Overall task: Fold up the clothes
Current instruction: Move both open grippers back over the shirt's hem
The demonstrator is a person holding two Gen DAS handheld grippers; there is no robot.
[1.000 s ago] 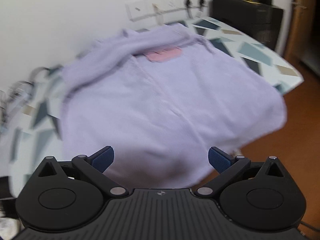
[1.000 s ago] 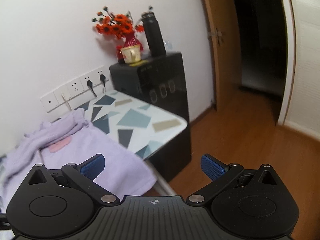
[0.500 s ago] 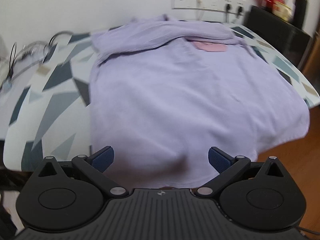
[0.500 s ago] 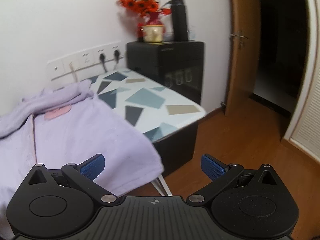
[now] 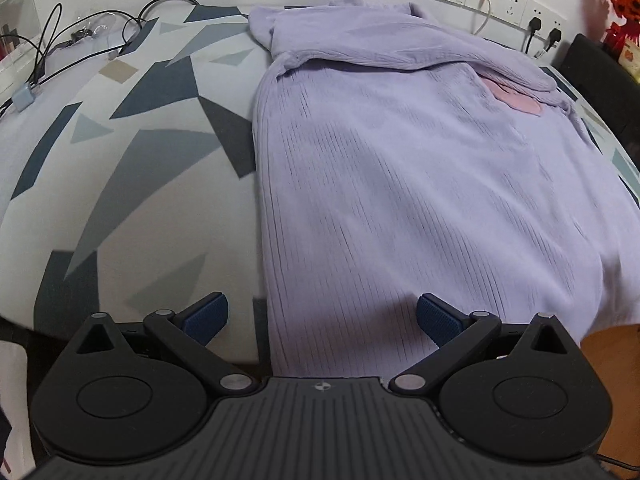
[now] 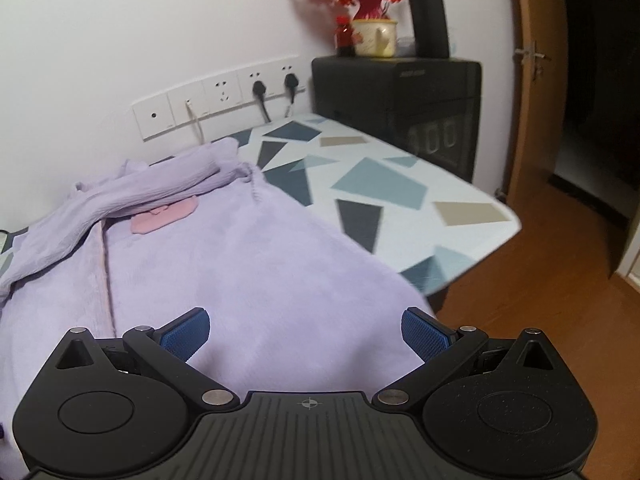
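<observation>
The near hem of the lilac garment (image 5: 400,184) drops below the table edge and is hidden behind the left gripper (image 5: 322,316) body; whether the cloth touches either pad cannot be told. In the right wrist view the garment's left part runs off the frame, and its near edge is covered by the right gripper (image 6: 305,330) housing. The pink patch (image 6: 164,216) near the collar is half tucked under a folded sleeve (image 6: 120,200); its shape is unclear. Items at the far left of the left view, cables (image 5: 80,36) and a small blue-grey block (image 5: 24,96), are small and distorted.

Left gripper: held low at the near table edge, pointing across the table (image 5: 120,160) toward the wall. Jaws spread wide, nothing between the pads.

Right gripper: held slightly higher, pointing toward the wall sockets (image 6: 224,96) and the black cabinet (image 6: 400,96). Jaws also spread wide, holding nothing.

Garment lies flat on the patterned table, body spread, sleeve folded across the top by the wall. In the left view its left edge runs forward from just inside the left finger, and cloth fills the gap out past the right finger. In the right view the cloth lies ahead of and below both fingers; its right edge falls near the right finger, with bare tabletop beyond.
</observation>
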